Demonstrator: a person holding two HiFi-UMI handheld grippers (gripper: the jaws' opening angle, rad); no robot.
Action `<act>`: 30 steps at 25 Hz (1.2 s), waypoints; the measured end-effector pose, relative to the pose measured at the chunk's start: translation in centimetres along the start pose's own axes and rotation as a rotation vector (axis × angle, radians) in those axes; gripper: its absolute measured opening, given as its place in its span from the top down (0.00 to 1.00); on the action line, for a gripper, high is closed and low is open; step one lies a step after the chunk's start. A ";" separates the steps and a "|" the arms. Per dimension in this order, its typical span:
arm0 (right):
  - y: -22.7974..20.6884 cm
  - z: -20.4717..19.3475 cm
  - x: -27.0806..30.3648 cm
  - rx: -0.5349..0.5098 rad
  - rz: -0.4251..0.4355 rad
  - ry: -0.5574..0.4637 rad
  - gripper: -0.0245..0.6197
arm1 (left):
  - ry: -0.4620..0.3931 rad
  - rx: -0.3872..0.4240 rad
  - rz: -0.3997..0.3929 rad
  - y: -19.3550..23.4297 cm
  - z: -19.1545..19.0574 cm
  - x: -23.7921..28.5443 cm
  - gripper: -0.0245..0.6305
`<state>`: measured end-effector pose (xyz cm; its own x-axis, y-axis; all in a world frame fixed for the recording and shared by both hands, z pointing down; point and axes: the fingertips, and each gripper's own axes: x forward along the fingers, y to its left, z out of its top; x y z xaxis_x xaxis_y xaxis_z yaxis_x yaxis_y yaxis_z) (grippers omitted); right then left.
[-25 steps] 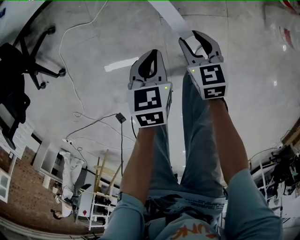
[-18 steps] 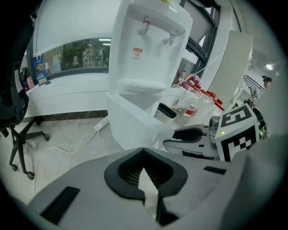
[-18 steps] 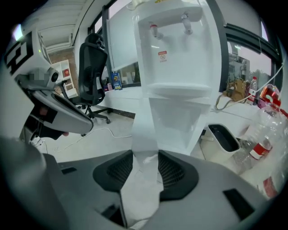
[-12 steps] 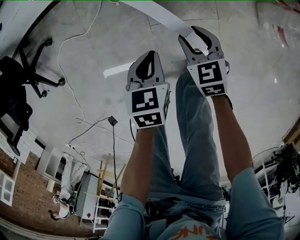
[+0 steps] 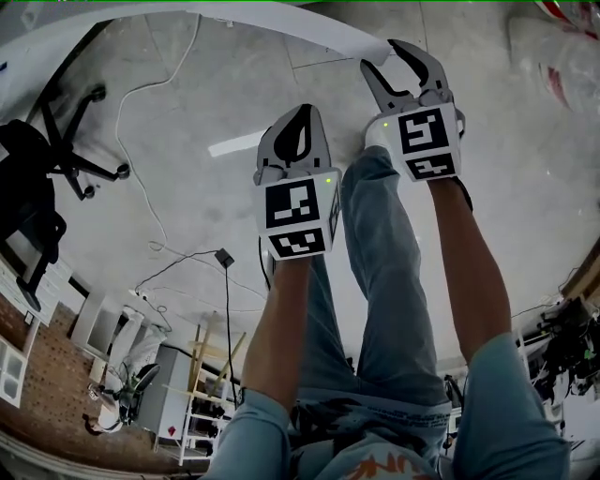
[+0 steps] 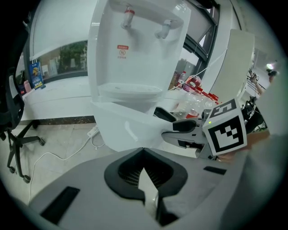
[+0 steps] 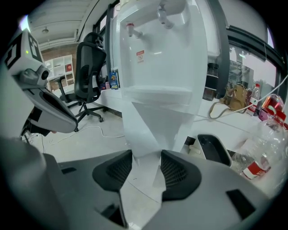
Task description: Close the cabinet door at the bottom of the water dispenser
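Observation:
The white water dispenser (image 6: 135, 54) (image 7: 162, 49) stands ahead of me, with its bottom cabinet door (image 5: 281, 26) (image 6: 121, 128) (image 7: 153, 121) swung out towards me. My right gripper (image 5: 403, 58) (image 7: 146, 168) holds the door's free edge, and the white panel fills the gap between its two pads. The left gripper (image 5: 300, 111) (image 6: 143, 150) hangs a little lower and to the left, short of the door. Its jaws meet at the tips with nothing held. In the left gripper view the right gripper (image 6: 180, 130) shows at the door's edge.
A black office chair (image 5: 37, 159) (image 7: 87, 67) stands to the left, beside a white cable (image 5: 141, 141) and a black adapter (image 5: 223, 256) on the concrete floor. Plastic bottles (image 7: 265, 152) and a black-lined bin (image 7: 213, 150) sit right of the dispenser. The person's legs (image 5: 384, 281) are below the grippers.
The door's edge has swung round and now lies flatter across the top of the head view. The right gripper has shifted slightly up and right with it. The left gripper has hardly moved.

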<state>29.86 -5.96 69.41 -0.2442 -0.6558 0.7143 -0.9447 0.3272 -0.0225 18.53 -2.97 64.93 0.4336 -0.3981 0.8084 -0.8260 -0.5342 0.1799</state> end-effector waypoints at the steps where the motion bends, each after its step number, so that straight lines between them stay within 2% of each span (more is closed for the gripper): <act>1: -0.4 0.2 0.2 -0.001 0.000 -0.004 0.65 | -0.004 0.003 0.001 -0.2 0.4 0.2 0.95; 14: -5.7 2.2 2.0 -0.020 0.008 -0.054 0.65 | -0.044 0.018 0.009 -3.1 4.6 3.2 0.95; 22: -9.3 4.3 3.7 0.042 -0.035 -0.092 0.70 | -0.050 0.050 0.002 -3.8 7.1 5.0 0.95; 30: -11.2 5.8 5.0 0.096 -0.042 -0.119 0.73 | -0.040 0.066 0.002 -4.3 7.7 5.8 0.95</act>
<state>37.98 -16.83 69.21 -0.2226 -0.7454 0.6283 -0.9698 0.2351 -0.0647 27.38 -8.73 64.51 0.4476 -0.4281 0.7851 -0.8017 -0.5810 0.1402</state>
